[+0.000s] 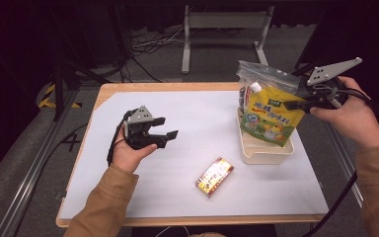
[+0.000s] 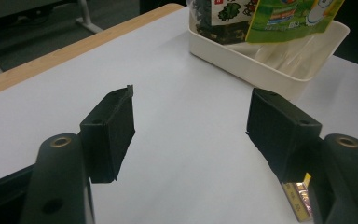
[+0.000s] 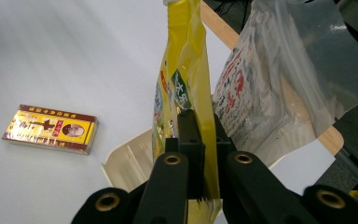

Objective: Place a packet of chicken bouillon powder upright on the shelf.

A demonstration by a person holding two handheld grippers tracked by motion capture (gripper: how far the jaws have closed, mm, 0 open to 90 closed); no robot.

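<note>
Yellow pouch [image 1: 270, 117] pinched at its edge in my right gripper [image 1: 296, 104], bottom end inside white bin [image 1: 266, 154]. My left gripper [image 1: 165, 132] hovers over table, jaws wide, nothing between.

light: tabletop [image 1: 202, 123] lit bright from above, surroundings left dark | shadows: soft, faint | glare: mild sheen seen on yellow pouch [image 3: 184, 70] | blur: bg softened in both gripper views
</note>
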